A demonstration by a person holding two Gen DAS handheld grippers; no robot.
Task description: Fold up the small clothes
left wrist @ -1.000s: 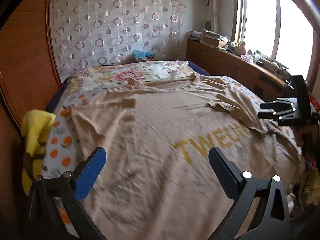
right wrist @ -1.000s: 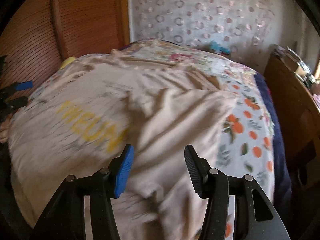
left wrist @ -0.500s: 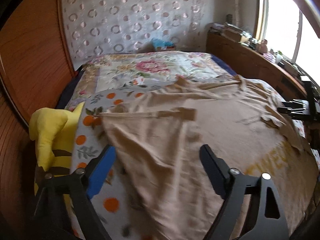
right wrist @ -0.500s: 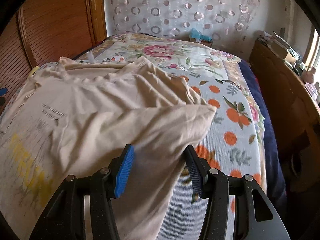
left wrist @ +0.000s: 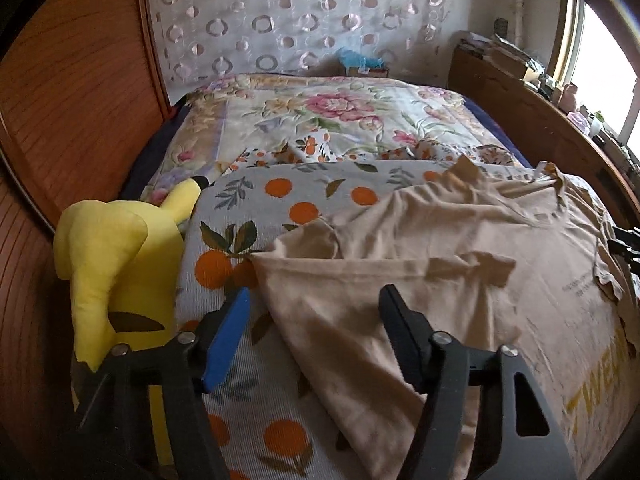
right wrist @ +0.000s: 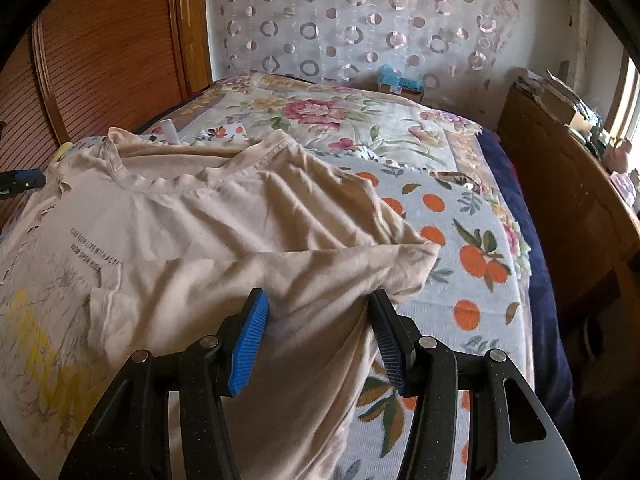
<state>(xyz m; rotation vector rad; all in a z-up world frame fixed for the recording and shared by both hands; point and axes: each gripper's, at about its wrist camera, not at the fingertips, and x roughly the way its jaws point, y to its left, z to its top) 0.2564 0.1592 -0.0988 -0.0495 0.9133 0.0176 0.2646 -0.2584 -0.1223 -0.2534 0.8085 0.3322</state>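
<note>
A beige T-shirt (left wrist: 460,248) with yellow lettering and small black print lies spread front-up on the bed; it also shows in the right wrist view (right wrist: 192,232). Both sleeves are folded in over the body. My left gripper (left wrist: 314,328) is open, hovering over the shirt's left side edge, holding nothing. My right gripper (right wrist: 318,332) is open over the shirt's right side, below the folded sleeve, holding nothing. The tip of the other gripper (right wrist: 22,179) shows at the left edge of the right wrist view.
The bed has an orange-print blanket (left wrist: 280,200) and a floral quilt (right wrist: 360,120). A yellow plush toy (left wrist: 116,264) stands at the bed's left side. A wooden wardrobe (right wrist: 100,48) is on the left, and a wooden cabinet (right wrist: 560,184) with clutter on the right.
Both grippers moved up along the shirt from the hem area toward the sleeves. The views turned toward the headboard; the right sleeve now lies folded in over the body.
</note>
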